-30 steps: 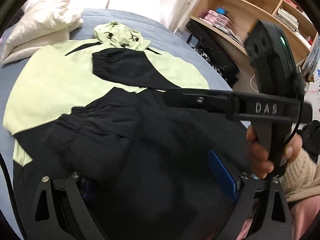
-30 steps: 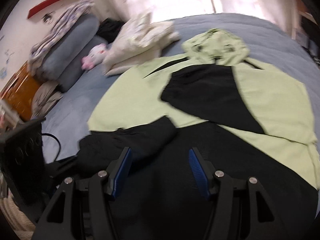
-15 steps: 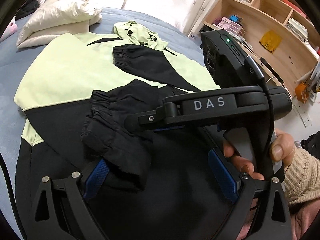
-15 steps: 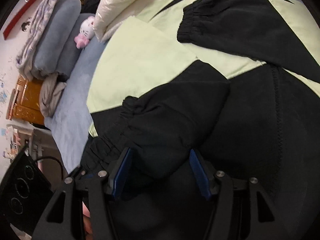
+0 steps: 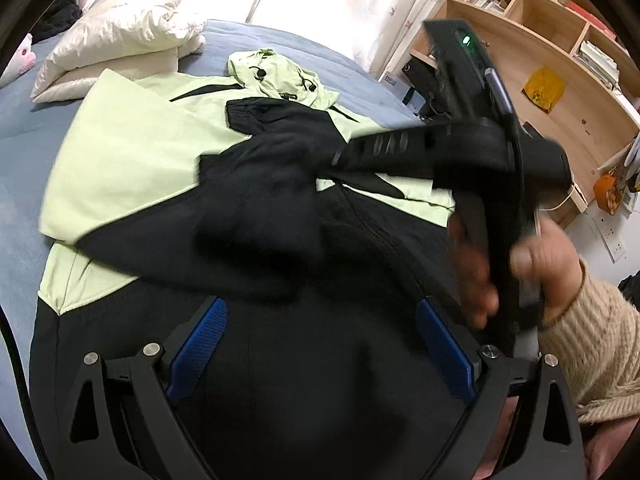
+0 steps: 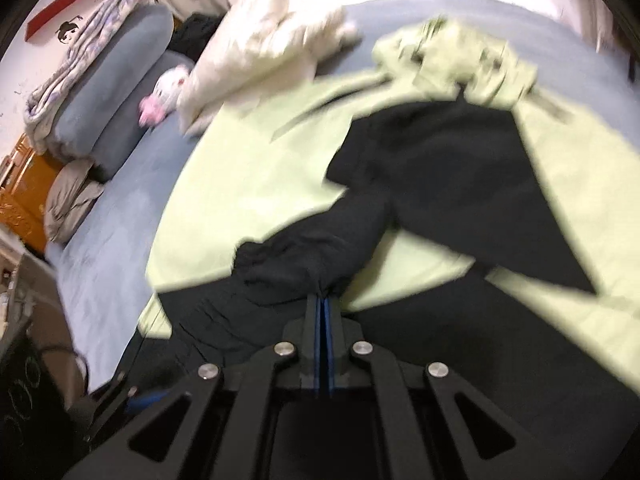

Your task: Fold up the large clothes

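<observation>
A large pale-green and black hooded jacket [image 5: 132, 152] lies spread on a blue-grey bed, hood [image 5: 276, 76] at the far end; it also shows in the right wrist view [image 6: 256, 184]. One black sleeve [image 6: 460, 184] lies folded across the chest. My right gripper [image 6: 322, 300] is shut on the other black sleeve [image 6: 312, 248] and holds it bunched over the jacket; the gripper also shows in the left wrist view [image 5: 340, 156]. My left gripper [image 5: 320, 332] is open and empty above the black lower part of the jacket.
White pillows [image 5: 120, 48] lie beyond the jacket. Grey bolsters [image 6: 116, 80] and a plush toy [image 6: 168, 88] sit at the bed's left. Wooden shelves [image 5: 540, 60] stand to the right. The bed [image 5: 24, 152] shows bare blue-grey cover around the jacket.
My right gripper has closed on the near black sleeve and carried it up and toward the jacket's chest. My left gripper has stayed open.
</observation>
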